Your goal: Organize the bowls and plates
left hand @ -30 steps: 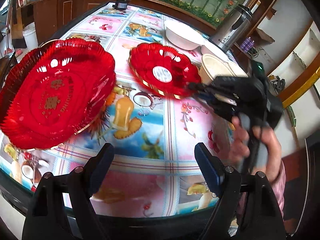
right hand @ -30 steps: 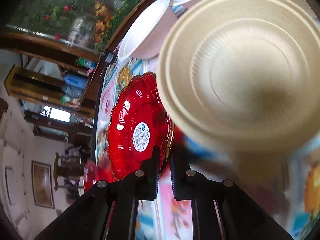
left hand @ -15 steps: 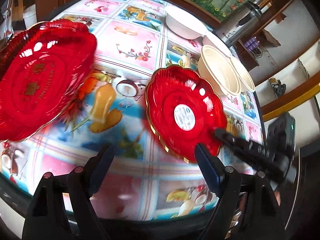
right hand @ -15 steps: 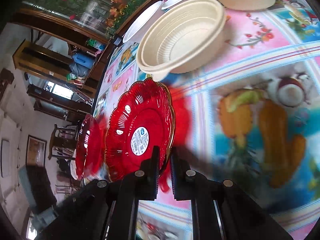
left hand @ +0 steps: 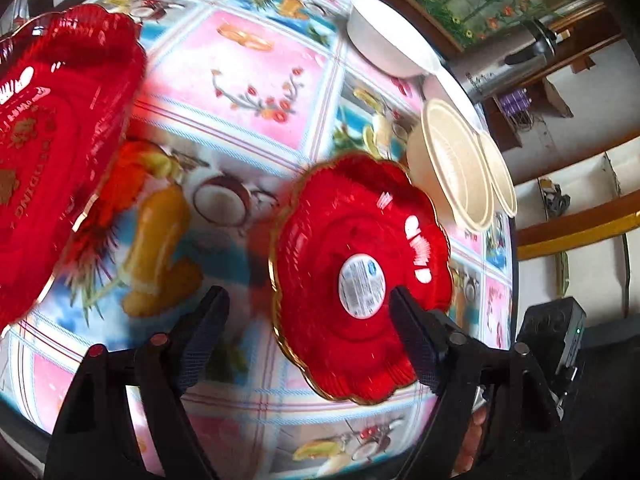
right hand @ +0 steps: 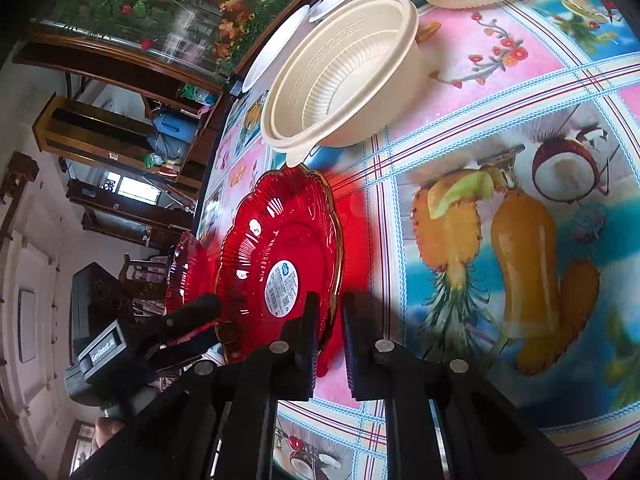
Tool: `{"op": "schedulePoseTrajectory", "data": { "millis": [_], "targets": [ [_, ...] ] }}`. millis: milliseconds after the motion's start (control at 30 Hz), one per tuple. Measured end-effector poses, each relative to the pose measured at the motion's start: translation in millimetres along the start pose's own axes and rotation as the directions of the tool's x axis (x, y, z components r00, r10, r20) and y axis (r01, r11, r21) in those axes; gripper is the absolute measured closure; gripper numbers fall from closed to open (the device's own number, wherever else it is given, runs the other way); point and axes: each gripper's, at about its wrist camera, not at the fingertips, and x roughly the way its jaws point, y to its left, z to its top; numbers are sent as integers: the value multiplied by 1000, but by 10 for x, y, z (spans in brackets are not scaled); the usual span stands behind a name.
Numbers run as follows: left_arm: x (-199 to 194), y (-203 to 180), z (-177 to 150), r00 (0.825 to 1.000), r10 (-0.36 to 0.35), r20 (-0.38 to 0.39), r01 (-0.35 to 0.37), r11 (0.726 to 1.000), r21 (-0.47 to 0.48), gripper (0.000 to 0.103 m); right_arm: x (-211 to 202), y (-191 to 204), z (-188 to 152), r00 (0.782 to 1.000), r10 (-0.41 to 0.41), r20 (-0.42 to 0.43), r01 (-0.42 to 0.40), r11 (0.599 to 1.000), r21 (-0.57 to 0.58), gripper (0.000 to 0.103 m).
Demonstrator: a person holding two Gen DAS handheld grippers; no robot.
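Note:
A small red scalloped plate [left hand: 352, 264] with a gold rim and white sticker is held tilted above the table; it also shows in the right wrist view [right hand: 280, 268]. My right gripper [right hand: 332, 320] is shut on its rim. My left gripper [left hand: 308, 320] is open and empty, with its right finger in front of the plate. A large red plate [left hand: 52, 136] lies at the left. Two beige bowls [left hand: 460, 168] sit at the right; the nearer one [right hand: 340, 76] is just beyond the small plate. The left gripper [right hand: 188, 320] shows beside the plate.
A white bowl [left hand: 384, 40] and a steel kettle [left hand: 508, 64] stand at the table's far edge. The fruit-patterned tablecloth [right hand: 500, 220] covers the table. A wooden ledge with plants runs behind it.
My right gripper has carried the small red plate toward the near edge of the table and away from the beige bowls. My left gripper has come up close to the plate.

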Motion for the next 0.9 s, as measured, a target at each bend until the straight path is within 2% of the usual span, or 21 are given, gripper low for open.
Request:
{"op": "schedulePoseTrajectory", "data": {
  "millis": [33, 100, 133, 167, 267, 900],
  "targets": [
    [3, -1, 1, 1000, 7, 1, -7, 1000, 9, 43, -4, -2, 0, 1000, 1, -1, -1, 1000, 2, 89],
    [24, -2, 0, 1000, 12, -8, -11, 1000, 29, 70, -2, 1, -4, 1000, 2, -1, -2, 1000, 5, 89],
    [39, -10, -4, 1000, 17, -11, -17, 999, 42, 76, -1, -2, -2, 1000, 1, -1, -1, 1000, 6, 89],
    [51, -18, -19, 1000, 29, -8, -28, 998, 58, 85, 2, -9, -2, 1000, 1, -2, -1, 1000, 10, 89],
    [41, 3, -39, 998, 52, 20, -54, 995, 78, 94, 12, -19, 1, 1000, 3, -1, -3, 1000, 21, 89],
    [-77, -138, -206, 989, 86, 119, -110, 970, 218, 94, -40, 57, -98, 997, -56, 52, 55, 998, 24, 93]
  ]
}}
